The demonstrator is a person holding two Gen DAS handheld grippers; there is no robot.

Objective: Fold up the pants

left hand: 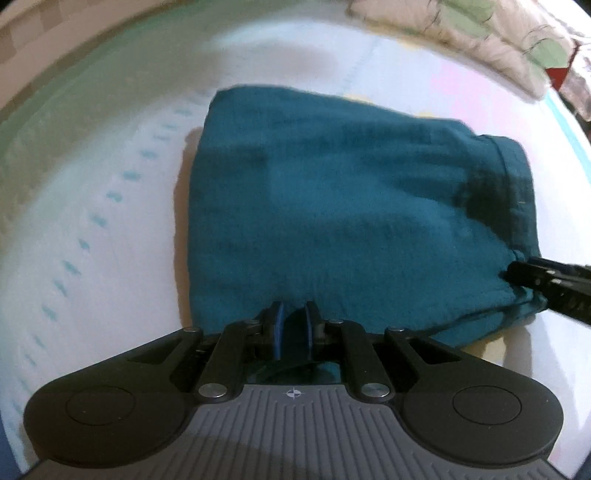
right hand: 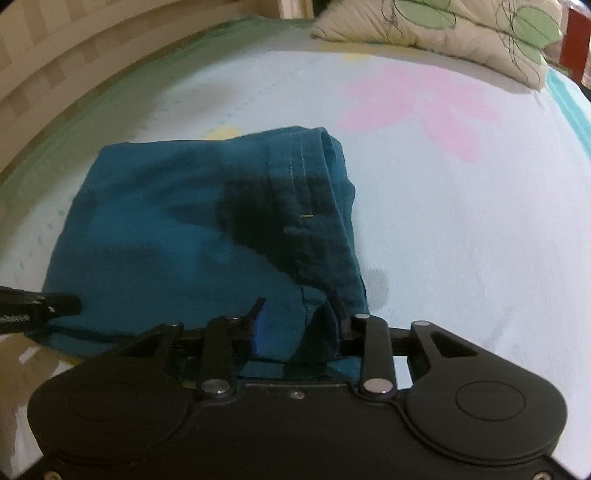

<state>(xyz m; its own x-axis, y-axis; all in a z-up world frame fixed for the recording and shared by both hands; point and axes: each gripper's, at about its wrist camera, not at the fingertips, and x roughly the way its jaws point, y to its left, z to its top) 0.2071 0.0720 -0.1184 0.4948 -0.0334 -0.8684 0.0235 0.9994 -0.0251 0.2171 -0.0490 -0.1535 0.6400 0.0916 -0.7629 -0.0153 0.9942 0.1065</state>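
The teal pants (left hand: 351, 206) lie folded into a thick rectangle on the bed; they also show in the right wrist view (right hand: 177, 236), with the stitched waistband (right hand: 314, 177) along the right side. My left gripper (left hand: 294, 314) is shut on the near edge of the pants, cloth pinched between its blue pads. My right gripper (right hand: 297, 317) is shut on the near right corner of the pants, by the waistband. Each gripper shows in the other's view: the right one (left hand: 546, 288) at the pants' right corner, the left one (right hand: 40, 306) at their left.
The bed sheet (right hand: 461, 221) is pale with a pink flower print (right hand: 417, 99). A floral pillow (right hand: 443, 29) lies at the far right. A wooden headboard or wall (right hand: 48, 74) curves along the left.
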